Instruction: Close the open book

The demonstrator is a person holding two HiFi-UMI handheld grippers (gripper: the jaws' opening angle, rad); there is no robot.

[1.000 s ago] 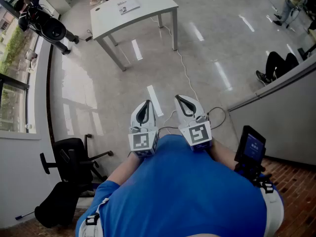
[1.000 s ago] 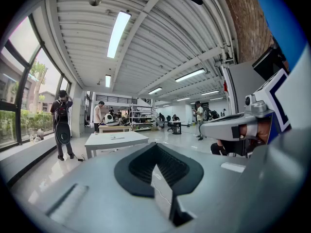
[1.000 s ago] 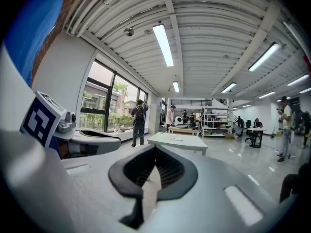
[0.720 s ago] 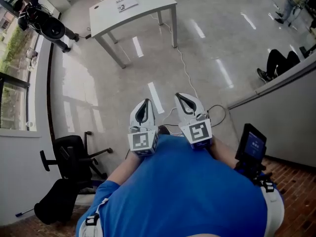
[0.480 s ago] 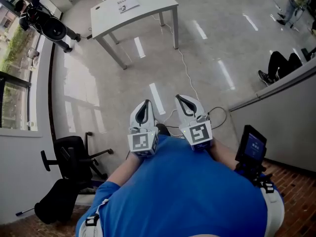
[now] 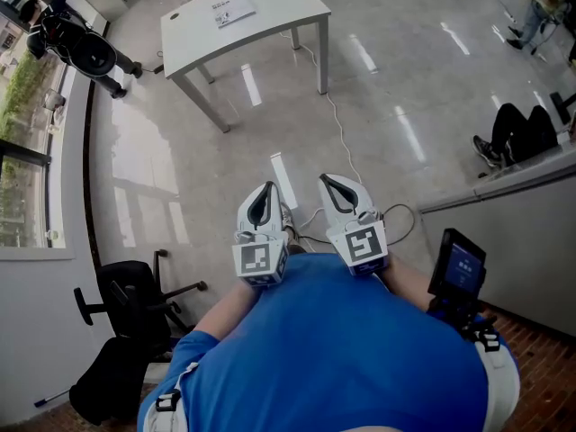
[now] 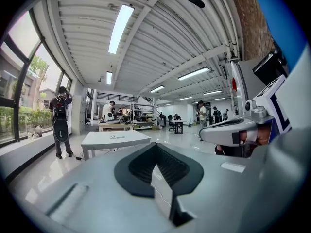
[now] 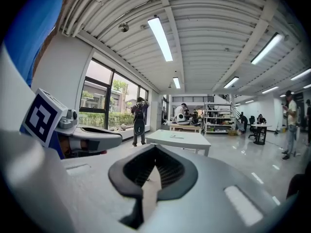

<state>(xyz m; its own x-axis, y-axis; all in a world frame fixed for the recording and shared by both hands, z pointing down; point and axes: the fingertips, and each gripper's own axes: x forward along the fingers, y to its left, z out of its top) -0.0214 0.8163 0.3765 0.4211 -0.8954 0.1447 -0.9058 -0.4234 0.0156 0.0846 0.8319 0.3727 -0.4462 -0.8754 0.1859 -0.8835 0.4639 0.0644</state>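
**Head view:** The left gripper [image 6: 266,191] and the right gripper [image 6: 325,181] are side by side, near, in front of a blue shirt [image 6: 333,349]. Both point away over the shiny floor [image 6: 180,187]. Each pair of jaws is together, with nothing between them. The book [image 6: 232,10] lies flat on the white table [image 6: 279,3] at the far end, well apart from both grippers. A white cable [image 6: 338,124] runs across the floor from the table toward the near side. A black office chair [image 6: 135,291] stands near left, and a person with a backpack [image 6: 76,43] stands far left of the table.

**Left gripper view:** The left gripper [image 7: 156,147] has its jaws closed tip to tip and holds nothing. The table [image 7: 97,141] stands far off, left of the tips, with the book [image 7: 116,136] a small pale shape on its top. The right gripper [image 7: 233,130] shows just beside, on the right.

**Right gripper view:** The right gripper [image 8: 155,147] also has its jaws meeting at the tips, and it is empty. The table [image 8: 194,140] stands far beyond the tips, with the book [image 8: 175,136] on it. The left gripper [image 8: 87,137] shows on the left.
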